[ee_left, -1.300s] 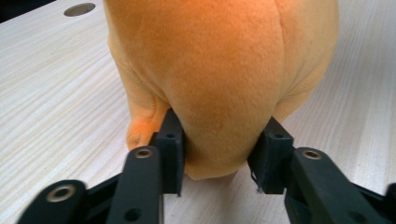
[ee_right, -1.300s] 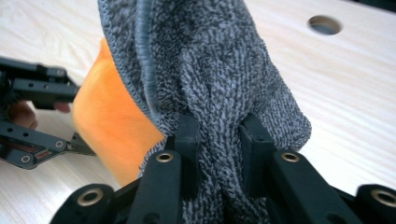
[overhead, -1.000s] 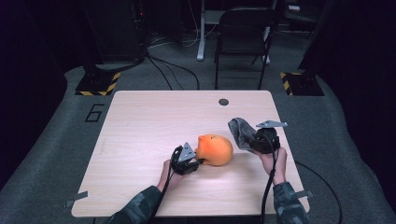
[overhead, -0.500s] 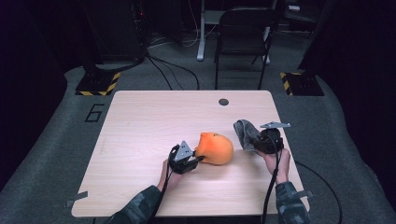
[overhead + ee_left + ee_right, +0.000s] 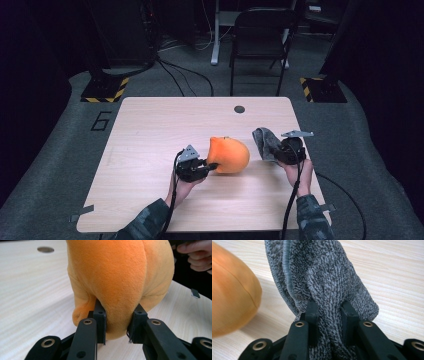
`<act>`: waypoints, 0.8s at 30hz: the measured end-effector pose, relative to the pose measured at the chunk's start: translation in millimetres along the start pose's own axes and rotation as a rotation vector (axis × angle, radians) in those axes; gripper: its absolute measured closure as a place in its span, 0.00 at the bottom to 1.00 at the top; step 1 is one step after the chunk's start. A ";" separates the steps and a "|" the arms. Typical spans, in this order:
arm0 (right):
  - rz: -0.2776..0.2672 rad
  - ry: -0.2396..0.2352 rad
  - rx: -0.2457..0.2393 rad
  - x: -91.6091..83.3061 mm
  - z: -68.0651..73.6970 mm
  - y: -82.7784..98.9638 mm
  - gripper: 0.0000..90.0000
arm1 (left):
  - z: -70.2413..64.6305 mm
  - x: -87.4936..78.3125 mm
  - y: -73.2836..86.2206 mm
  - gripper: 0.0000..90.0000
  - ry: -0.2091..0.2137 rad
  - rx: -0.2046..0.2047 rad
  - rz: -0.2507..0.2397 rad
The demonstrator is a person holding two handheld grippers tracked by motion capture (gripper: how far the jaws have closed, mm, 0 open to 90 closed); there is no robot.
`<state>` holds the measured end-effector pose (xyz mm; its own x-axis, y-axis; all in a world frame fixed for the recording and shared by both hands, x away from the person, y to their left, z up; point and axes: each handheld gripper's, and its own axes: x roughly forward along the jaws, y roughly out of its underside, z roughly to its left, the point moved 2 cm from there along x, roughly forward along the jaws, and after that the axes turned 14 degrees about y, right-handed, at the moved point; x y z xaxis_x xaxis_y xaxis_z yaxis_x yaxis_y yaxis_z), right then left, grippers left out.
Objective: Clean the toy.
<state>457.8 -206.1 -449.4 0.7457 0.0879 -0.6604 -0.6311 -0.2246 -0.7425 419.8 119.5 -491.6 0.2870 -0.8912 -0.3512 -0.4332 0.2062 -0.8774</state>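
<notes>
The orange plush toy (image 5: pixel 229 155) has lifted, pinched by the left hand-held gripper (image 5: pixel 206 167); right hand-held gripper (image 5: pixel 276 152) pinches the grey cloth (image 5: pixel 264 142)

Both forearms come in from the near edge of the table, sleeves in a camouflage pattern, each hand wrapped around a gripper. The left gripper (image 5: pixel 210 166) lies low and points to the right, its two black jaws pinched on a fold of the orange plush toy (image 5: pixel 229 155). The right gripper (image 5: pixel 272 150) points left and away, its jaws clamped on the bunched grey cloth (image 5: pixel 264 142).
</notes>
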 end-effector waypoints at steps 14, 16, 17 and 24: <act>-0.085 -0.136 -0.086 -52.8 51.9 -30.9 0.80 | 9.2 12.1 9.0 0.75 -0.029 -0.111 0.041; -0.105 -0.161 -0.138 -61.0 74.7 -34.7 0.80 | 8.2 12.5 8.7 0.75 -0.033 -0.115 0.041; -0.107 -0.178 -0.175 -63.1 95.0 -34.9 0.80 | 7.8 11.9 8.5 0.74 -0.037 -0.099 0.055; -0.078 -0.186 -0.214 -42.8 123.1 -26.5 0.79 | 5.2 15.5 8.7 0.71 -0.049 -0.075 0.059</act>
<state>416.3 -84.5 -415.3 0.7260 0.2848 -0.6260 -0.4991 -0.4081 -0.7644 425.0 109.6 -506.3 0.3000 -0.8573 -0.4184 -0.5128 0.2249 -0.8285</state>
